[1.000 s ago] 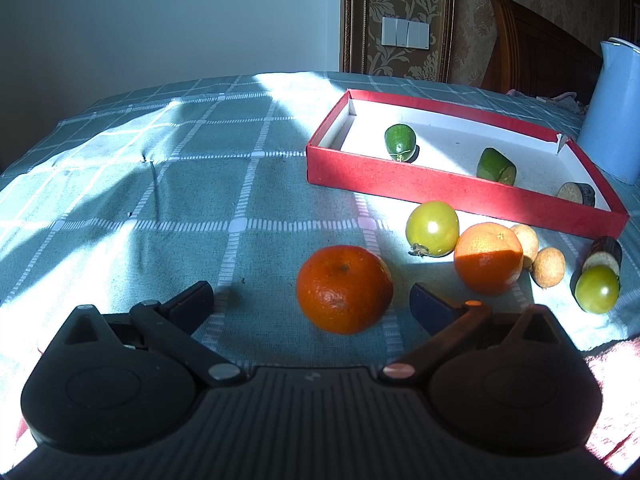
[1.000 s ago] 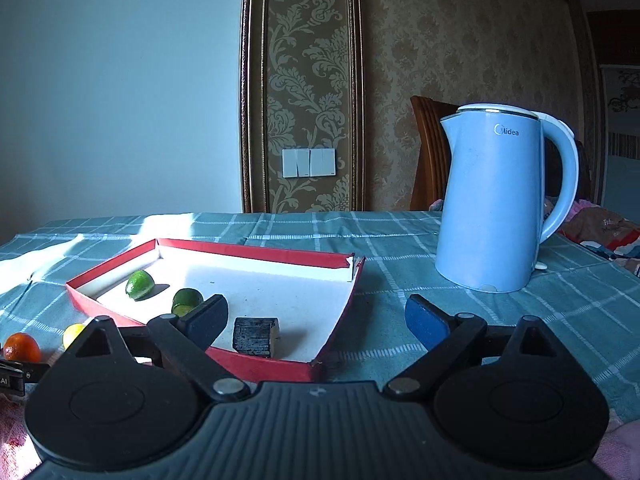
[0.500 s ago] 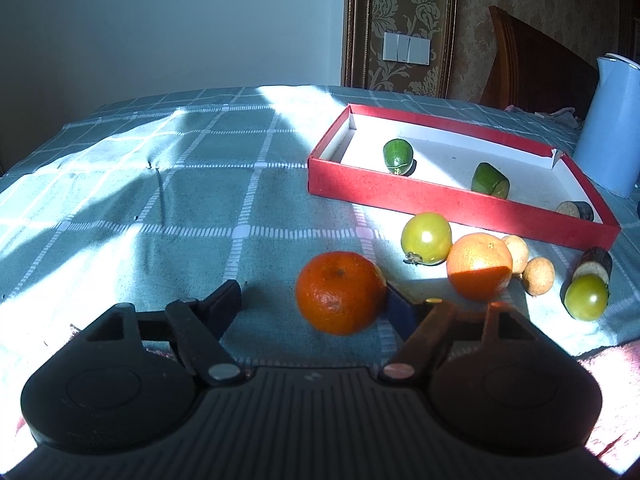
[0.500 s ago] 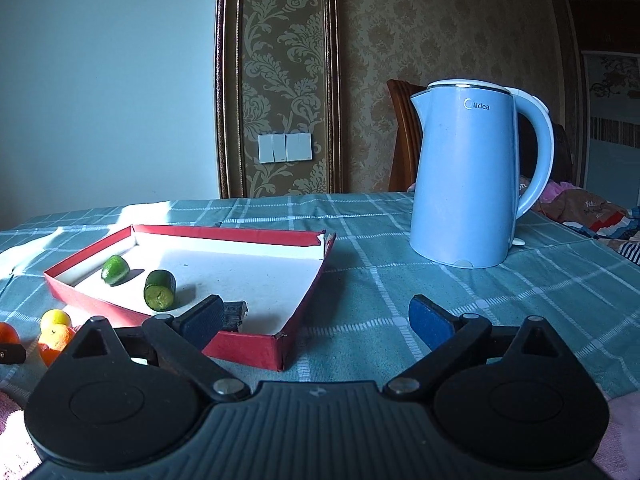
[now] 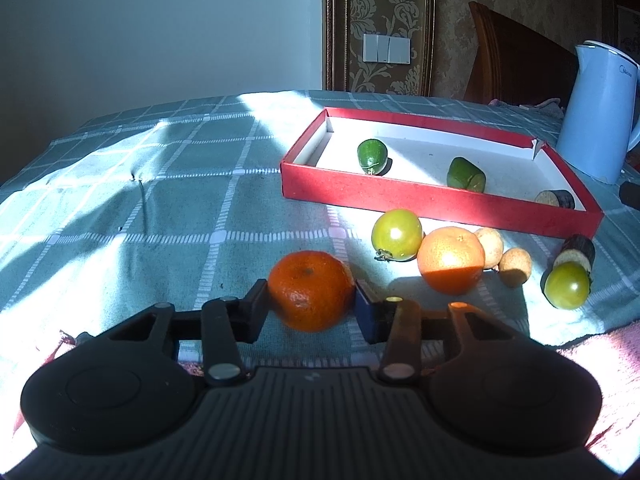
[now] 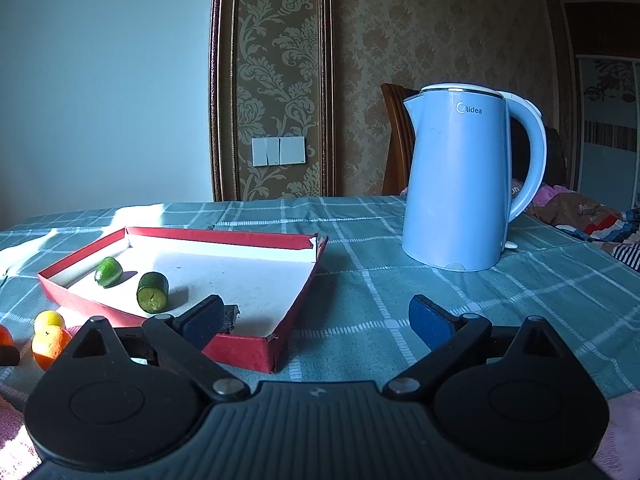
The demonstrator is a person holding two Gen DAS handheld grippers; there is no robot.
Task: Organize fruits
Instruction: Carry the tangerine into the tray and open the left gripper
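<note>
Nearest, the left gripper (image 5: 311, 300) has its jaws pressed on both sides of a tangerine (image 5: 311, 290) on the checked tablecloth (image 5: 160, 208); soft-skinned and light, it probably wants gentle pressure at its widest part. Beyond lies the red tray (image 5: 400, 198); the right gripper (image 6: 316, 322) is wide open, empty

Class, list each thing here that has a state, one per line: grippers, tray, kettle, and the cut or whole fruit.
left gripper: shut on the tangerine
right gripper: open, holding nothing
red tray: lidless, three pieces inside
kettle: upright, lid shut
green piece: cut, on its side
green tomato: whole, outside the tray
</note>
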